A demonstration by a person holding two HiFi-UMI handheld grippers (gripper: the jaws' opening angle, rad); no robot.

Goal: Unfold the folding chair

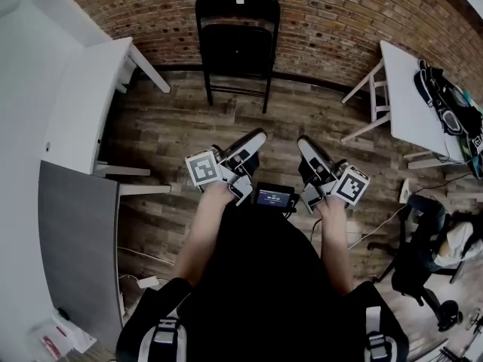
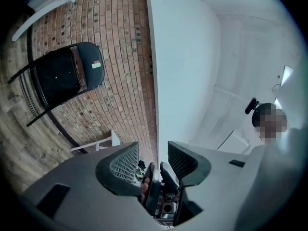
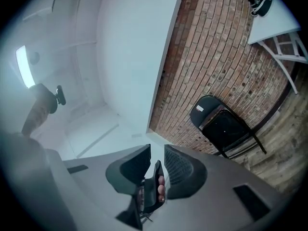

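A black folding chair (image 1: 238, 36) leans folded against the brick wall, straight ahead of me across the wood floor. It also shows at the upper left of the left gripper view (image 2: 62, 76) and at the lower right of the right gripper view (image 3: 226, 126). My left gripper (image 1: 255, 140) and right gripper (image 1: 306, 143) are held side by side in front of the person's body, pointing toward the chair and well short of it. The left gripper (image 2: 153, 159) has a clear gap between its pads. The right gripper (image 3: 157, 160) shows a narrower gap. Neither holds anything.
A white table (image 1: 83, 104) and a grey counter (image 1: 75, 232) stand at the left. Another white table (image 1: 411, 104) with a dark bag (image 1: 445, 104) stands at the right. A black office chair (image 1: 423, 247) is at the lower right. Bare wood floor (image 1: 241, 127) lies between me and the folding chair.
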